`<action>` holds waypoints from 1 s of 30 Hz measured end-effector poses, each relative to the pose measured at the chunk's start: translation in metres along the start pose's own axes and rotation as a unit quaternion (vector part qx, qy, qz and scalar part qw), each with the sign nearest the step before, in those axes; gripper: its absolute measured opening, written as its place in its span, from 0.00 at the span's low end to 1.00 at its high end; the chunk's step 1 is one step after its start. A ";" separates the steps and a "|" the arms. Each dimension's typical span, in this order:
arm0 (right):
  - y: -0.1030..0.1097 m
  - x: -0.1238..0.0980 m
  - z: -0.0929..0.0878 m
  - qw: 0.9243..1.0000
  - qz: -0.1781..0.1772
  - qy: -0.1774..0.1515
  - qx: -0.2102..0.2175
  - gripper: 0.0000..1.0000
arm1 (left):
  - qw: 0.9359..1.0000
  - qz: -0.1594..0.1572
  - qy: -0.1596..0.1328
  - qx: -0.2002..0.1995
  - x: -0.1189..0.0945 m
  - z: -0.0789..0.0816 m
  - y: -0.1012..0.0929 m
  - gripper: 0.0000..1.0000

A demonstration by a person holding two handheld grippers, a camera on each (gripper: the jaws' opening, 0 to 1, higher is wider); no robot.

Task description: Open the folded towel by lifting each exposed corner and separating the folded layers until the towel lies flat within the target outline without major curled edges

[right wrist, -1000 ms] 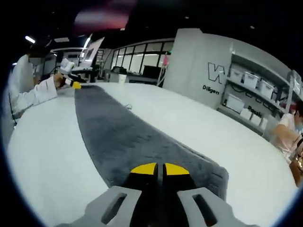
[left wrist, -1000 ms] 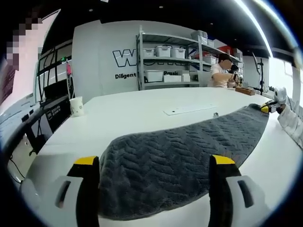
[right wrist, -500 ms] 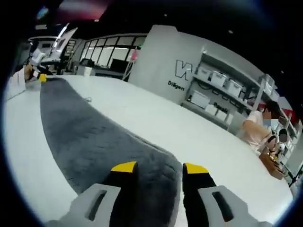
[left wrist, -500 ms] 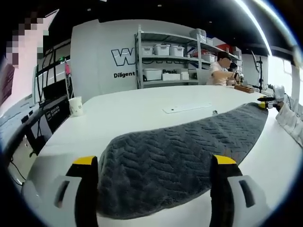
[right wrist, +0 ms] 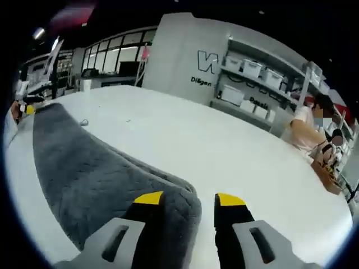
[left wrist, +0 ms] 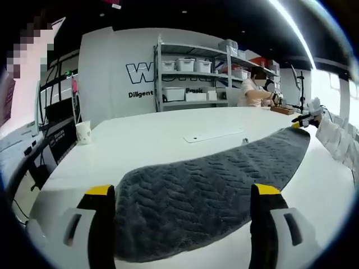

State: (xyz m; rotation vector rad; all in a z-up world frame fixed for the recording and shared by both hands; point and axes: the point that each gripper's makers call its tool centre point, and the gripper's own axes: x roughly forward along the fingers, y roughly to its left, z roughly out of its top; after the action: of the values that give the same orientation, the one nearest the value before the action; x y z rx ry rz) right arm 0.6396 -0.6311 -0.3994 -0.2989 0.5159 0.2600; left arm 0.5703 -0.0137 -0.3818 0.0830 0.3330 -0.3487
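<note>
On the far wall (left wrist: 112,67), lettering is showing "W" over "Diligent", the rest cut off by shelving (left wrist: 190,73). Left tongs (left wrist: 182,193) are hovering apart over the towel (left wrist: 207,185) on the table (left wrist: 151,134); right tongs (right wrist: 185,199) are gaping at its other end.

On the table (left wrist: 157,137), we see the towel (left wrist: 207,190) running lengthwise from the near edge, between the spread jaws of the left gripper (left wrist: 182,193), toward the far right edge, where the right gripper (left wrist: 305,117) sits at its far end. A paper cup (left wrist: 83,132) stands near the table's left edge, a flat strip (left wrist: 210,135) lies behind the towel toward the middle, and shelves (left wrist: 193,73) with bins stand behind the table, a person (left wrist: 255,89) to their right. From the right gripper (right wrist: 185,202) we find the towel's (right wrist: 95,174) end at the parted jaws, the left jaw over it, the right jaw over bare table (right wrist: 235,151).
</note>
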 end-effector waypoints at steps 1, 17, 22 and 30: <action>-0.001 0.003 -0.001 1.000 0.001 0.010 0.002 0.28 | 1.000 -0.001 0.000 -0.001 0.000 0.000 0.000 0.99; 0.013 0.014 -0.024 0.995 0.028 0.086 -0.051 0.06 | 1.000 -0.001 0.006 -0.003 0.001 -0.004 0.001 0.99; 0.016 0.007 -0.015 0.996 0.018 0.060 -0.061 0.00 | 1.000 -0.001 0.007 -0.003 0.001 -0.004 0.002 0.99; 0.022 -0.014 0.004 0.997 0.005 0.001 -0.073 0.00 | 1.000 0.000 0.005 -0.005 0.000 -0.003 0.003 0.99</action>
State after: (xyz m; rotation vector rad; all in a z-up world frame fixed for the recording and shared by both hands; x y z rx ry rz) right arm 0.6229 -0.6119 -0.3937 -0.4382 0.5023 0.3074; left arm 0.5704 -0.0108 -0.3847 0.0756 0.3449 -0.3474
